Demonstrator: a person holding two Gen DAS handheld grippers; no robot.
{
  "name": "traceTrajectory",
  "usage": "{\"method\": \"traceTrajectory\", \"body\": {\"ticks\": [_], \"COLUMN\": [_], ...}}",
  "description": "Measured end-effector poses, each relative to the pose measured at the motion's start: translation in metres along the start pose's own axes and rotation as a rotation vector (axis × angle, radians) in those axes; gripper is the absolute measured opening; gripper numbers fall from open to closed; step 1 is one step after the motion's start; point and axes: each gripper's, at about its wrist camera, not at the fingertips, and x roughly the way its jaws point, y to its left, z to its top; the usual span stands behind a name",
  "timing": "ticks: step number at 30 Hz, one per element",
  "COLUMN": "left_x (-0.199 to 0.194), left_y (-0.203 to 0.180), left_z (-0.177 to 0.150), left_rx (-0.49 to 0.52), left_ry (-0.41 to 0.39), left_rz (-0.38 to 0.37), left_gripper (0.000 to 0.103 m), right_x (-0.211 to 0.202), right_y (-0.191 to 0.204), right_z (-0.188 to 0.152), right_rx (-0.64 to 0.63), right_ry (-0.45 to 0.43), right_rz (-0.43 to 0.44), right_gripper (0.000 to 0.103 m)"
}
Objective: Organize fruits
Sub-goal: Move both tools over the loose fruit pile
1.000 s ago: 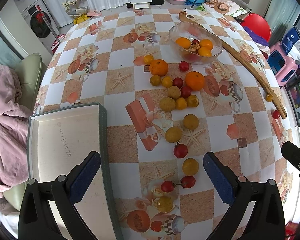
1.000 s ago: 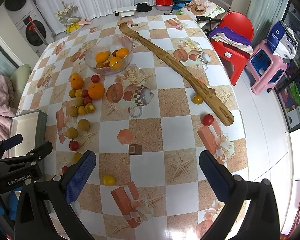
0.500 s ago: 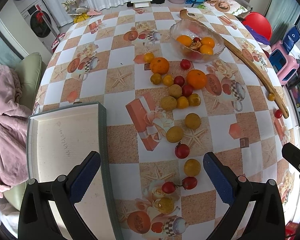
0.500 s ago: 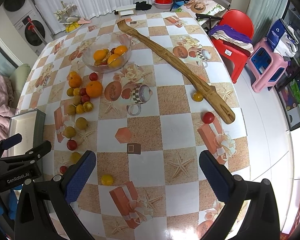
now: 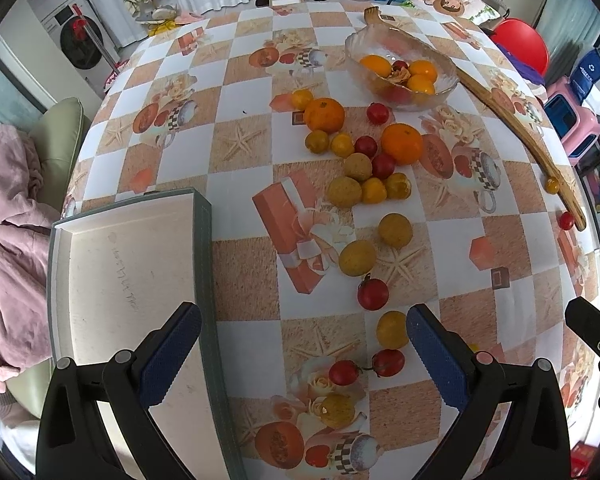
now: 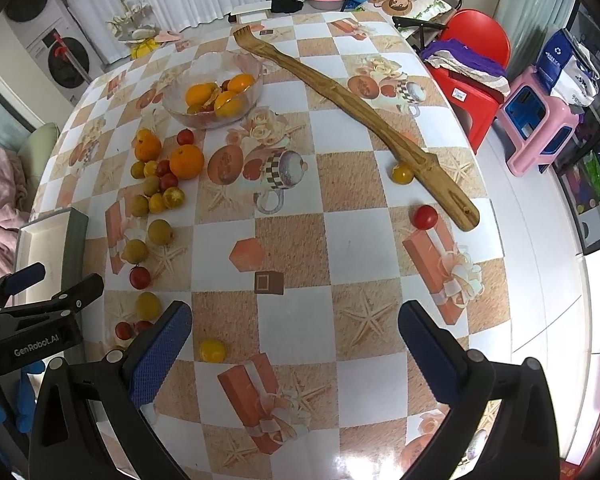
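Many small fruits lie loose on the checked tablecloth: two oranges (image 5: 324, 115) (image 5: 402, 143), red cherry tomatoes (image 5: 373, 294) and yellow and tan round fruits (image 5: 357, 257). A glass bowl (image 5: 444, 89) at the back holds several oranges and a red fruit. An empty white box with grey walls (image 5: 203, 248) stands at the left front. My left gripper (image 5: 300, 352) is open and empty above the near fruits. My right gripper (image 6: 294, 344) is open and empty over the table's front right, with a yellow fruit (image 6: 212, 350) near its left finger.
A long wooden back scratcher (image 6: 364, 108) lies diagonally across the right side, with a yellow fruit (image 6: 403, 173) and a red tomato (image 6: 424, 217) beside it. A pink blanket (image 5: 8, 216) lies left of the table. A red chair (image 6: 472, 60) and a pink stool (image 6: 536, 116) stand beyond the right edge.
Both grippers have shifted slightly forward over the table; the fruits appear a little nearer. Both stay open and empty. No fruit has moved.
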Motion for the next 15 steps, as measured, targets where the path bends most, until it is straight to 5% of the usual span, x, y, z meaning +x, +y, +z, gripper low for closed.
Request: {"method": "traceTrajectory", "body": {"ticks": [15], "left_x": [0.034], "left_y": [-0.005], "left_z": [0.011], "left_rx": [0.025], "left_ry": [0.000], "left_rz": [-0.026], "left_gripper": [0.103], "right_x": [0.024], "right_y": [0.014], "right_z": [-0.030], "right_rx": [-0.024], "right_ry": [0.045], "right_rz": [0.040], "right_gripper": [0.103]}}
